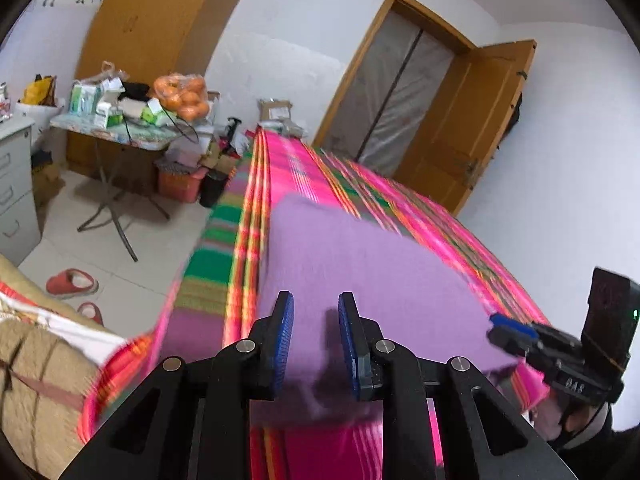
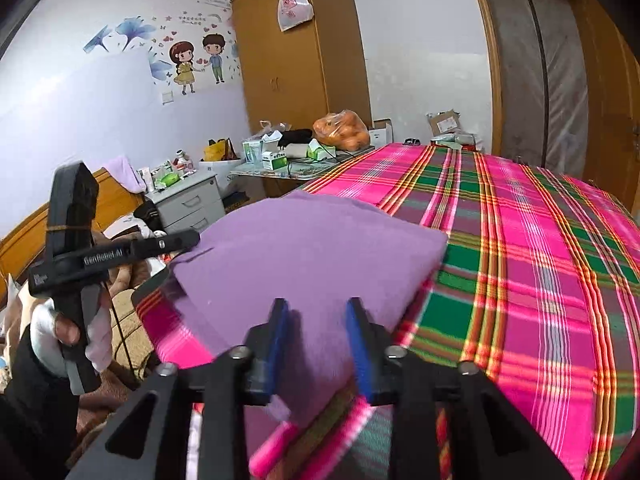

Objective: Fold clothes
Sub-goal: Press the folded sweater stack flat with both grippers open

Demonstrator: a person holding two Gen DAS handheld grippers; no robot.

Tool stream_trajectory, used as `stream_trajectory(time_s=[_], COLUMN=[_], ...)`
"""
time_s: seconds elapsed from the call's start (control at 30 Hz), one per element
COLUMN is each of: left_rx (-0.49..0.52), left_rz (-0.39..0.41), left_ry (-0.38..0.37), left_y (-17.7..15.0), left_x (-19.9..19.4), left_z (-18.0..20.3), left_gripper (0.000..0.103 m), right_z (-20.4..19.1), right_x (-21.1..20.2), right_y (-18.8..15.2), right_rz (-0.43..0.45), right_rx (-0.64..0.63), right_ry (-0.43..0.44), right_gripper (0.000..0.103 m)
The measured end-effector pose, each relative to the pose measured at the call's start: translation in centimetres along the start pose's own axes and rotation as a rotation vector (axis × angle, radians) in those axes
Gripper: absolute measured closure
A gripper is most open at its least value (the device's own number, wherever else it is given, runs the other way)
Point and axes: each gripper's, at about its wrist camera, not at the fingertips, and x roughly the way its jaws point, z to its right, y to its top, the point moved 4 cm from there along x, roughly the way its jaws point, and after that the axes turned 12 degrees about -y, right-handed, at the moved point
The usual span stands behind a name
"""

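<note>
A folded purple cloth [image 1: 360, 260] [image 2: 304, 248] lies flat on the bed's pink and green plaid sheet [image 1: 304, 168] [image 2: 520, 260], near the bed's edge. My left gripper [image 1: 316, 336] is open, its blue pads straddling the cloth's near edge. My right gripper [image 2: 318, 340] is open too, with the cloth's near corner between its fingers. In the left wrist view the right gripper [image 1: 508, 328] touches the cloth's right edge. In the right wrist view the left gripper [image 2: 180, 242] sits at the cloth's left corner, held by a gloved hand [image 2: 64, 328].
Left of the bed stands a folding table with a bag of oranges [image 1: 184, 96] [image 2: 342, 128] and boxes. A grey drawer unit [image 2: 192, 200], red slippers [image 1: 72, 282] on the tiled floor, a beige blanket pile [image 1: 36, 380] and a wooden door [image 1: 472, 120] surround the bed.
</note>
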Motion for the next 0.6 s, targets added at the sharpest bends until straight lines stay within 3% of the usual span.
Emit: stream_trajectory(time_s=[0.43, 0.6], left_rx=[0.001, 0.003], left_rz=[0.039, 0.022], left_ry=[-0.035, -0.034], left_y=[-1.4, -0.3], left_x=[-0.9, -0.8], left_z=[-0.1, -0.1], left_gripper=[0.079, 0.079], right_z=[1.6, 2.3], right_x=[0.2, 0.2], right_y=[-0.4, -0.3], right_rz=[-0.013, -0.015], right_rx=[0.068, 0.102], right_ry=[0.058, 0.085], right_gripper=[0.087, 0.088])
